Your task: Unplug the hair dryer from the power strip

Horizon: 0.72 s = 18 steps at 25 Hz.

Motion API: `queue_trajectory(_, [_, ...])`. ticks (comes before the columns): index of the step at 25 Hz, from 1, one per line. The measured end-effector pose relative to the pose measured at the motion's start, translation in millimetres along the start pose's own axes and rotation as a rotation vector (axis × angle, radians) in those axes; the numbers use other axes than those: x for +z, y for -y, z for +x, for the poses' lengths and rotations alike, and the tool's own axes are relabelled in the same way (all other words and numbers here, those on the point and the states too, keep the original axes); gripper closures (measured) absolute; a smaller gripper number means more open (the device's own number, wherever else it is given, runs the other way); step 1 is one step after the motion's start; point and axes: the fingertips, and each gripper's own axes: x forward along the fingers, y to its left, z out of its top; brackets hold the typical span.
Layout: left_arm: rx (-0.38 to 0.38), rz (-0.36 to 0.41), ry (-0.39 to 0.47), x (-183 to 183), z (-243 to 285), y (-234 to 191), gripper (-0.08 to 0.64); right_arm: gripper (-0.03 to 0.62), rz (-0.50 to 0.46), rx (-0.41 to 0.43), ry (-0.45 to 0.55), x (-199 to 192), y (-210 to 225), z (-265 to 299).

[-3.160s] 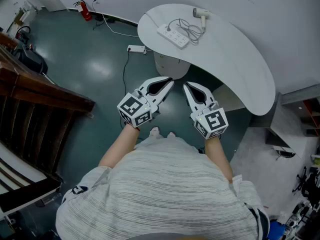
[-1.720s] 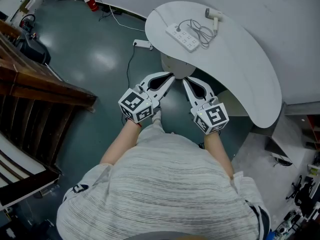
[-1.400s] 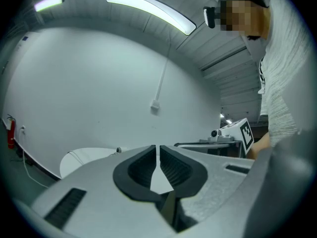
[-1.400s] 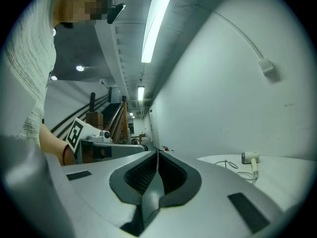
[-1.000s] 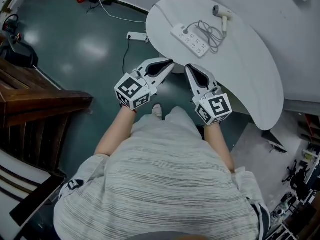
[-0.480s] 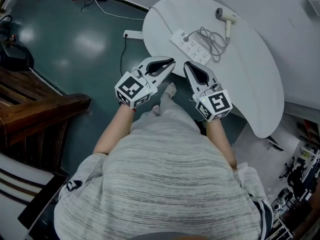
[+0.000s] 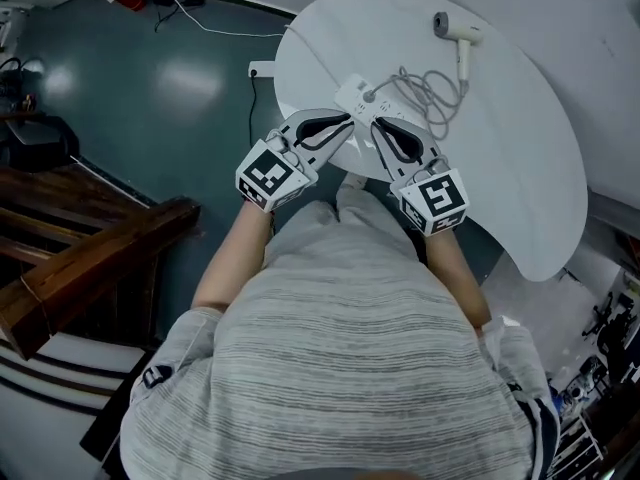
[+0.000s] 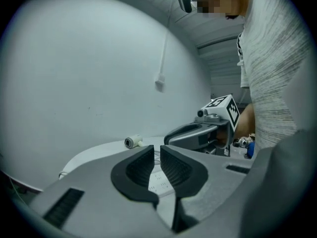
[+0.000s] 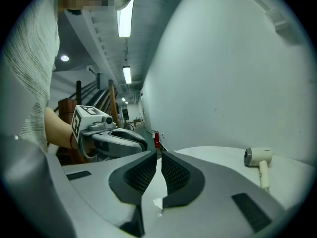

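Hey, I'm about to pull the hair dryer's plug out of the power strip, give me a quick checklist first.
1. Left gripper open for a grasp: not ok, jaws shut, empty.
2. Right gripper open: not ok, shut, empty.
3. Plug in the power strip: ok, looks plugged in.
4. Cord slack: ok, loosely coiled.
5. Hair dryer clear of the strip: ok, lying apart on the table.
6. Strip switched off: cannot tell.
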Motion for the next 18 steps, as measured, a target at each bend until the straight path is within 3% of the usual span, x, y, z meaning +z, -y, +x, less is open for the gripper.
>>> queue_trajectory(3, [-0.035,0.037,-0.05,-10,14,-12,0.481,0.563,-0.002,0.004,-0.039,-10,15,11])
queue_trajectory(7, [-0.124,0.091,-0.133,-28,37,-21,0.358,0.558,0.031,-0.013,-0.09,-31,32,19])
queue_trajectory(10, [-0.207,0.181,-0.206,-44,50,-29,0.268,0.498,0.085,-0.037,-0.111,-41,40,25])
queue_trajectory(18, [-0.473,0.418,-0.438,-102,74,-53,0.122,0.44,0.112,-0.135,-0.187,-67,55,52])
